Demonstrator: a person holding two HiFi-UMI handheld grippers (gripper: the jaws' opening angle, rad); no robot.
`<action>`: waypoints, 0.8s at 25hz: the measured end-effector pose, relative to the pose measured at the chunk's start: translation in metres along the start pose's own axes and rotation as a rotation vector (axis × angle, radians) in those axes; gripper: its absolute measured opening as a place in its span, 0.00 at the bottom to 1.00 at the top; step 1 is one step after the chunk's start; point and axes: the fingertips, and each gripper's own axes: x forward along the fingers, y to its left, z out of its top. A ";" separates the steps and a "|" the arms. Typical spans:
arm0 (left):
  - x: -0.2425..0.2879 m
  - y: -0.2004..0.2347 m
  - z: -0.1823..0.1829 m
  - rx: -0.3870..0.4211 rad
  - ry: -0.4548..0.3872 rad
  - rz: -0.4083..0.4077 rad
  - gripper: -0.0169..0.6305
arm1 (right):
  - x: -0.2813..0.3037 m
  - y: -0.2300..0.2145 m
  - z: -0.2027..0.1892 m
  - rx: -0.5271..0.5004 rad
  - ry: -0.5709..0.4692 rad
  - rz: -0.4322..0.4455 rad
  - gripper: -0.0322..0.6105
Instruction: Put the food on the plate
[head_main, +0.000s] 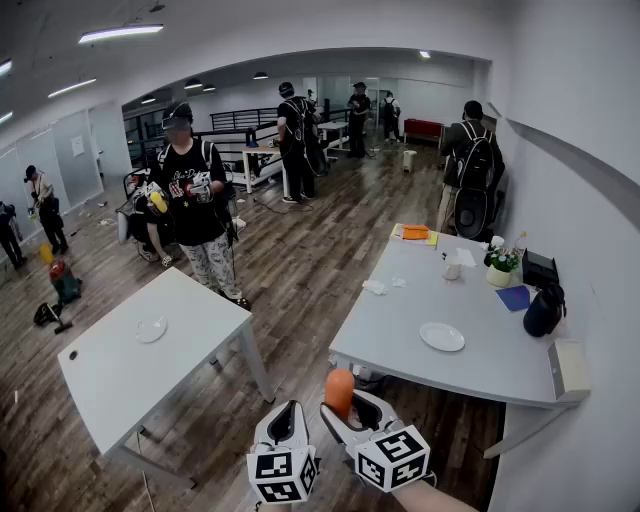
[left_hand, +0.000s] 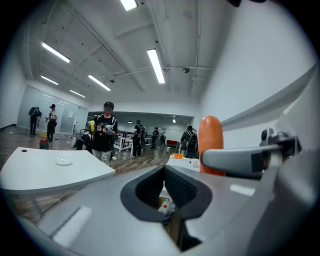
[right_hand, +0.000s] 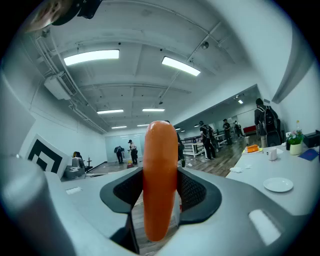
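An orange sausage-shaped piece of food (head_main: 339, 391) stands upright between the pads of my right gripper (head_main: 341, 406), which is shut on it. In the right gripper view the food (right_hand: 160, 175) fills the gap of that gripper (right_hand: 160, 202). My left gripper (head_main: 284, 422) hangs just left of it, jaws together and empty; its own view shows the gripper (left_hand: 165, 194) shut, with the food (left_hand: 212, 142) to its right. A white plate (head_main: 442, 336) lies on the grey table (head_main: 400, 330) ahead on the right, and the plate (right_hand: 278, 185) is also in the right gripper view.
The right table also carries a white cup (head_main: 452, 267), a flower pot (head_main: 499, 270), a blue notebook (head_main: 513, 297), a black bag (head_main: 544, 310) and an orange item (head_main: 415, 232). A second white table (head_main: 110, 375) with a small plate (head_main: 151, 329) stands left. Several people stand beyond.
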 end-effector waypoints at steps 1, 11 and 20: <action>0.016 -0.010 0.002 -0.004 -0.008 -0.010 0.04 | 0.000 -0.020 0.003 -0.006 -0.003 -0.017 0.37; 0.129 -0.117 0.003 0.009 0.028 -0.201 0.04 | -0.034 -0.175 0.014 0.030 -0.013 -0.242 0.37; 0.228 -0.186 -0.014 0.065 0.055 -0.327 0.04 | -0.036 -0.284 -0.002 0.063 0.004 -0.359 0.37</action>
